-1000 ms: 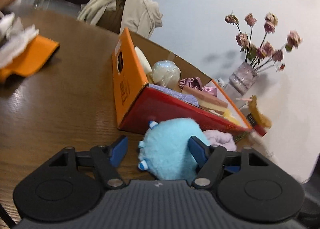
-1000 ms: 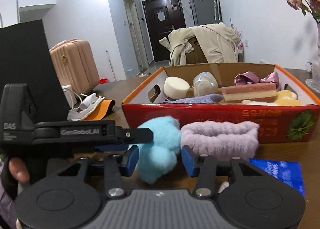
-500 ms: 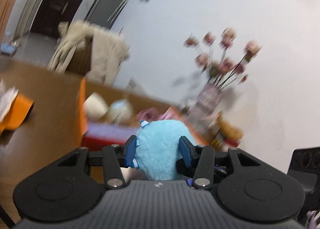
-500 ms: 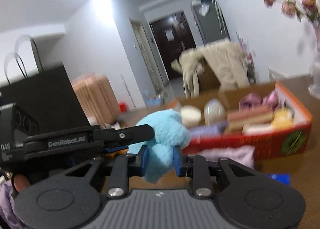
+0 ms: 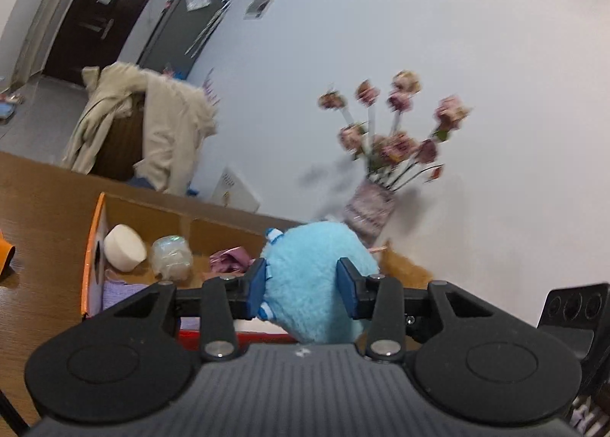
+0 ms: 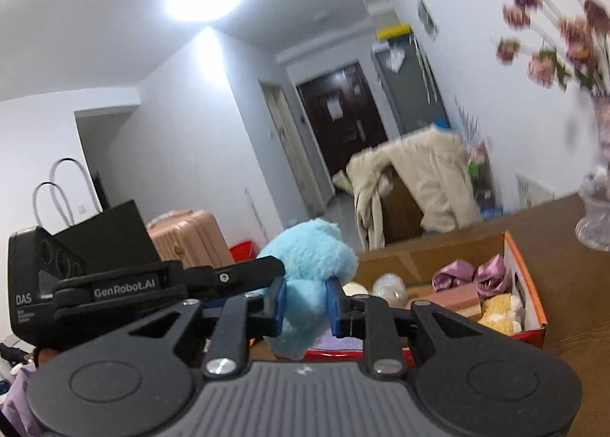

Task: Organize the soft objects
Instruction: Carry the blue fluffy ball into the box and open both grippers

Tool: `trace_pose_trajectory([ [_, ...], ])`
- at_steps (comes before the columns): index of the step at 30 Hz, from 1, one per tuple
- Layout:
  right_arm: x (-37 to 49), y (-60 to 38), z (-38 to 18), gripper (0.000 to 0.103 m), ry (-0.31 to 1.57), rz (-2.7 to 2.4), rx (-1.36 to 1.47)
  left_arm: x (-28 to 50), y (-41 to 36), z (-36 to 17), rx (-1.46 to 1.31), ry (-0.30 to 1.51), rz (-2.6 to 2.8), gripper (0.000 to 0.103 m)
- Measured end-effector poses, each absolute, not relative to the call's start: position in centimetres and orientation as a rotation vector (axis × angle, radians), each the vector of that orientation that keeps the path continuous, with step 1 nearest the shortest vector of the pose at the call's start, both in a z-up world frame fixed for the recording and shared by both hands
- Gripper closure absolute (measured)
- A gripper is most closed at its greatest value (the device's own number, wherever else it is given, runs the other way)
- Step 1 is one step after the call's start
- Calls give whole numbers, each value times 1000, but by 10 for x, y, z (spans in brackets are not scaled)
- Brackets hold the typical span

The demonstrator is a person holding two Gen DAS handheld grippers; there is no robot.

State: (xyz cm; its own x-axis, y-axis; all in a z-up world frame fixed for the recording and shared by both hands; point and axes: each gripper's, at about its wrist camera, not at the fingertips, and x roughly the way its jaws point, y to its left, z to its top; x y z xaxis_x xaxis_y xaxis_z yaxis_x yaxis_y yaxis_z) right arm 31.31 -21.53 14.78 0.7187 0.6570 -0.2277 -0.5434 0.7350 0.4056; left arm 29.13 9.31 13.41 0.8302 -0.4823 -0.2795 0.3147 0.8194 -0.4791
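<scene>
Left wrist view: left gripper (image 5: 303, 286) has just been closing; its blue pads clench the blue plush toy (image 5: 316, 277), which bulges round and fluffy between the fingers, lifted clear. Beyond the fingertips lies the cardboard box (image 5: 93, 246), holding a white puck and crinkly bundle. Risk, judged: fur compresses, so the toy may slip.

Right wrist view: right gripper (image 6: 304, 301) has also just been closing and pinches the same toy's narrower lobe. Two grips may stretch or twist it; the vase (image 6: 596, 208) stands right of the fingers.
</scene>
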Motion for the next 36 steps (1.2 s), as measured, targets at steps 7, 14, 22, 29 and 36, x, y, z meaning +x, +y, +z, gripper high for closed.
trace_pose_trajectory([
  [7, 430, -191, 115, 82, 571, 739, 390, 381, 113, 114, -434, 554, -262, 63],
  [14, 504, -115, 53, 80, 831, 737, 255, 431, 136, 64, -335, 681, -36, 62],
  [22, 489, -127, 60, 78, 761, 735, 226, 407, 133, 72, -277, 646, -10, 57],
  [29, 420, -194, 115, 63, 572, 665, 180, 328, 102, 103, -207, 532, -67, 40],
  [36, 323, -236, 134, 44, 390, 527, 92, 231, 65, 99, -69, 434, -98, 21],
])
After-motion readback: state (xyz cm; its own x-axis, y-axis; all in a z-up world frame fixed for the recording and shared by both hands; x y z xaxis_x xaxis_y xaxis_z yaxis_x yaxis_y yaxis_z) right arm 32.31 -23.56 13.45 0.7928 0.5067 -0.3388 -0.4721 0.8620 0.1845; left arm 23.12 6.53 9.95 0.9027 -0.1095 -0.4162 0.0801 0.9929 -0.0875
